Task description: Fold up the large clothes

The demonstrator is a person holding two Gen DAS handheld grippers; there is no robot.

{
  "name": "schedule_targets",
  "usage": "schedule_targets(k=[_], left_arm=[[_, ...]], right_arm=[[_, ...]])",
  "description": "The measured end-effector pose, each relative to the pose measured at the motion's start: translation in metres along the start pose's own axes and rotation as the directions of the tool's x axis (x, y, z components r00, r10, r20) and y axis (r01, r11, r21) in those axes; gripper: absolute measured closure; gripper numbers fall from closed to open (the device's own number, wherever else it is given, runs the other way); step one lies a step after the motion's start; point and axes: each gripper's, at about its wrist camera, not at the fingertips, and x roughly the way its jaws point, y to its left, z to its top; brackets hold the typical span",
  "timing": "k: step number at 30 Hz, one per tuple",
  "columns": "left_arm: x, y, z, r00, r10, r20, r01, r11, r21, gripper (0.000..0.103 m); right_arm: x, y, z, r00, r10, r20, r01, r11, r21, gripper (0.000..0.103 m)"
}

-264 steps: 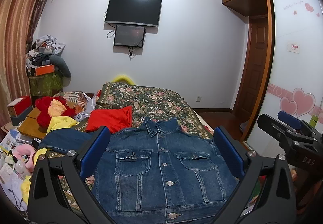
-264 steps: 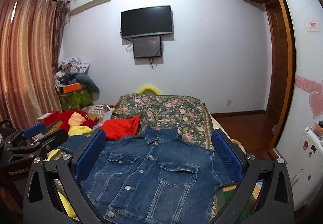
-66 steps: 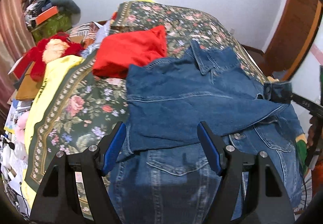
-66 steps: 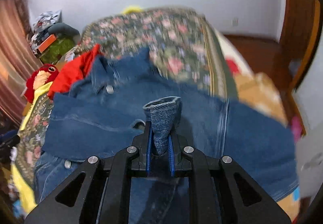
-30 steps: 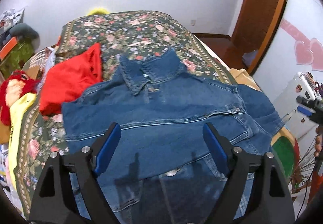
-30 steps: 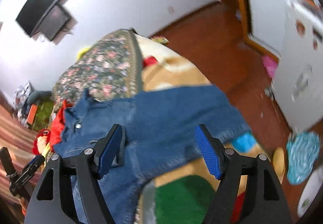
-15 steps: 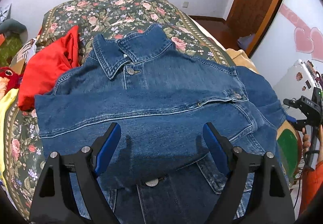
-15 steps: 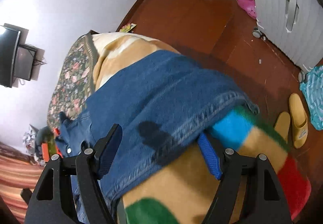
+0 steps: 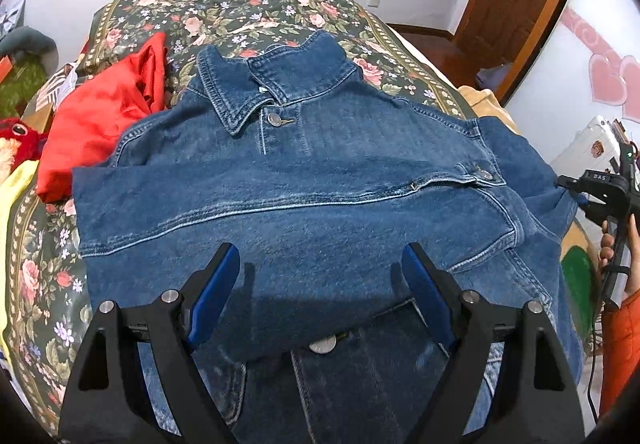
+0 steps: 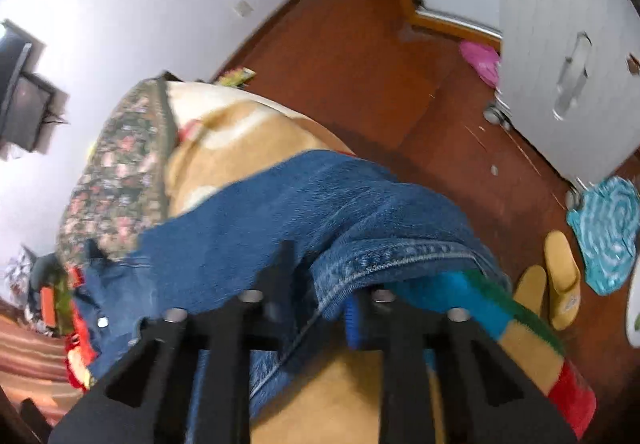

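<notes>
Blue denim jacket [image 9: 304, 204] spread on floral bedspread [image 9: 248, 8], hem edge overhanging ahead of right gripper [image 10: 320, 296]; jaws closing with denim between. Left gripper [image 9: 320, 284] gaping above folded sleeve, pitched steeply down. Red cloth [image 9: 100, 116] beyond-left.

Both wrist views steep, close over bed; share denim jacket [image 9: 304, 180], right view rolled.

The blue denim jacket [image 9: 320, 180] lies across the near end of the floral-covered bed [image 9: 256, 8], collar toward the far end, one sleeve folded across its front. The crumpled red garment [image 9: 100, 116] sits beside it toward the bed's left edge.
</notes>
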Motion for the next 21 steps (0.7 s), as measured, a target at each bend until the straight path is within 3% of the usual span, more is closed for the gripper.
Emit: schedule_targets(k=[6, 10, 16, 21], left_arm=[[-0.020, 0.005, -0.007, 1.000, -0.007, 0.030, 0.006, 1.000, 0.005, 0.020], [-0.037, 0.010, -0.009, 0.998, -0.007, 0.066, 0.006, 1.000, 0.006, 0.020], [-0.057, 0.021, -0.016, 0.994, -0.021, 0.104, 0.024, 0.999, -0.029, 0.020], [-0.063, 0.027, -0.022, 0.994, -0.020, 0.110, 0.026, 0.999, -0.046, 0.020]], right_arm=[[-0.056, 0.044, 0.002, 0.986, 0.116, 0.116, -0.103, 0.989, -0.109, 0.093], [-0.093, 0.102, -0.013, 0.964, 0.215, 0.156, -0.166, 0.946, -0.278, 0.093], [-0.106, 0.172, -0.057, 0.943, 0.331, 0.036, -0.276, 0.836, -0.474, 0.093], [-0.070, 0.196, -0.097, 0.944, 0.309, -0.115, -0.323, 0.791, -0.519, 0.092]])
